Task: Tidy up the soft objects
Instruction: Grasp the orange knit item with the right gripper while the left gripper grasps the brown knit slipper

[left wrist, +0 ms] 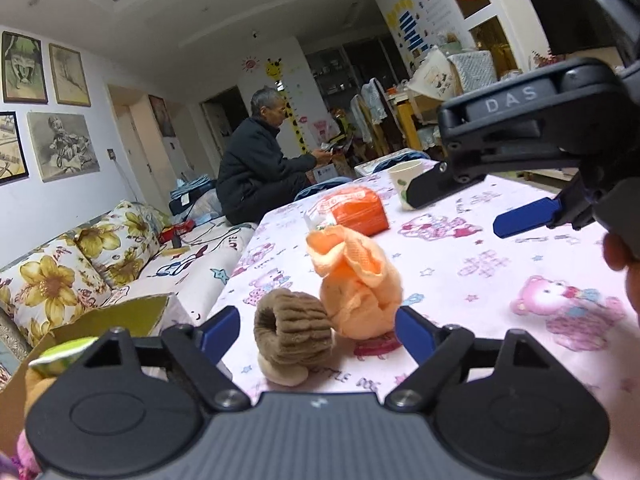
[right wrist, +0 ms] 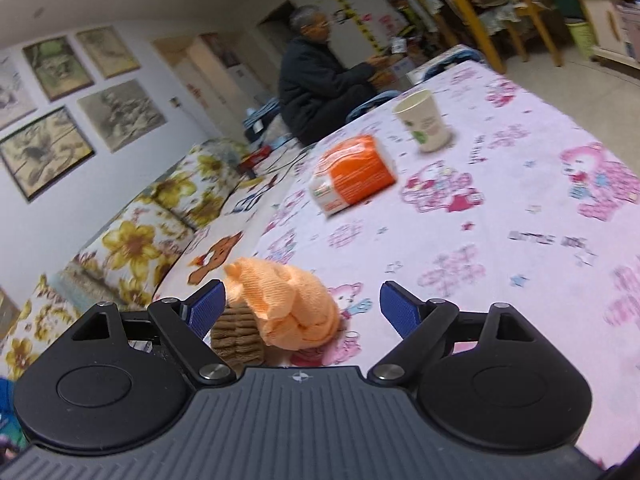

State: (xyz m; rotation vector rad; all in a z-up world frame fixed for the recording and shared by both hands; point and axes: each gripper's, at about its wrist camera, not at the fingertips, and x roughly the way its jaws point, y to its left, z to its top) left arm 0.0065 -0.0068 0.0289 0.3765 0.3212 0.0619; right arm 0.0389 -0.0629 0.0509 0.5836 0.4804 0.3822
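Note:
A rolled brown sock [left wrist: 294, 332] and a bundled orange sock [left wrist: 356, 284] sit side by side, touching, on the table with the pink cartoon cloth [left wrist: 500, 272], near its left edge. My left gripper [left wrist: 320, 332] is open; both socks stand in the gap ahead of its blue pads, and neither pad presses on them. My right gripper [left wrist: 474, 206] hangs open over the cloth at the upper right. In the right wrist view the right gripper [right wrist: 303, 308] is open with the orange sock [right wrist: 288, 304] and brown sock [right wrist: 238, 336] just ahead, toward its left finger.
An orange tissue pack [left wrist: 352, 208] [right wrist: 352, 176] and a paper cup [left wrist: 404, 178] [right wrist: 424, 120] stand farther back on the cloth. An open cardboard box [left wrist: 100, 320] sits below the table's left edge. A floral sofa [left wrist: 60, 272] runs along the left, with a person [left wrist: 260, 160] seated beyond.

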